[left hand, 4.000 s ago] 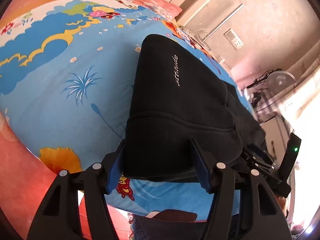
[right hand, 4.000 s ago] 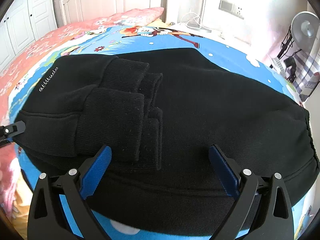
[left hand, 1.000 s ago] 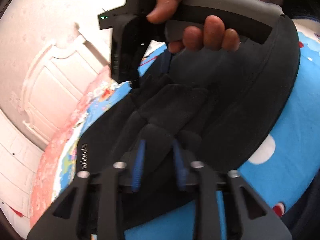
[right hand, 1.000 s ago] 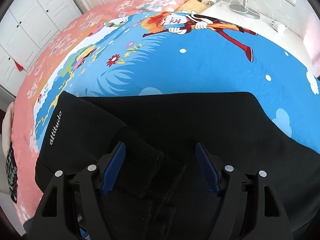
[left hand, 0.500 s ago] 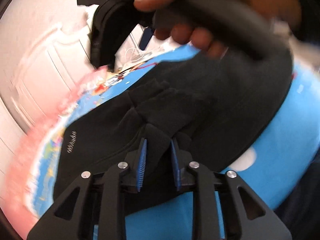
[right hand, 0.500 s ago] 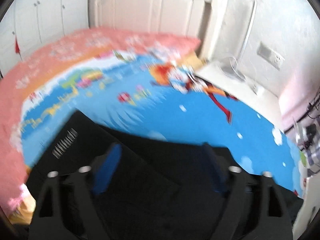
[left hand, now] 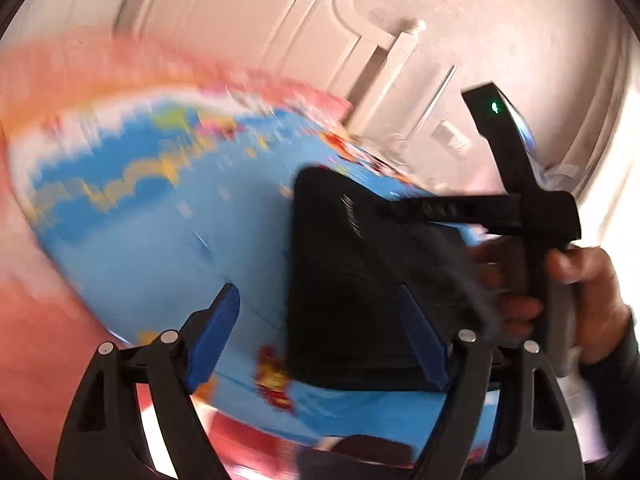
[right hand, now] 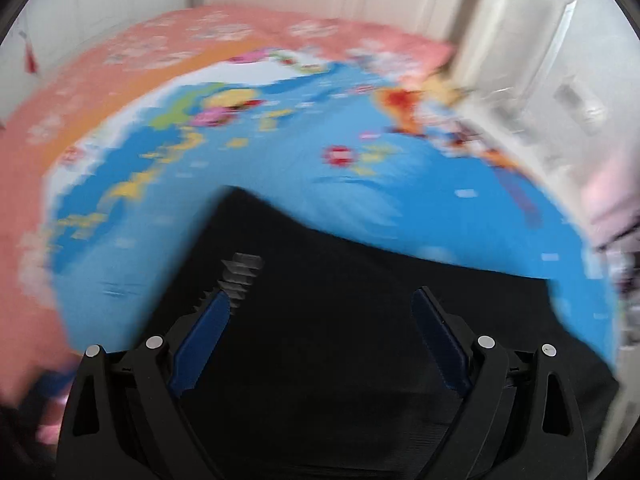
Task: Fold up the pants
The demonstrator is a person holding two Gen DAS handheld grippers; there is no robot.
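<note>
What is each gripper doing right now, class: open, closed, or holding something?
Left gripper: open, jaws just widened, holding nothing; black pants lie below.
Right gripper: open, empty, over the pants.

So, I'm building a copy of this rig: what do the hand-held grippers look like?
Each hand-held gripper, left and right, has black angular finger frames with silver rivets and ribbed blue pads. The right one's black body carries a green light and a grey handle. The person wears a dark sleeve.
</note>
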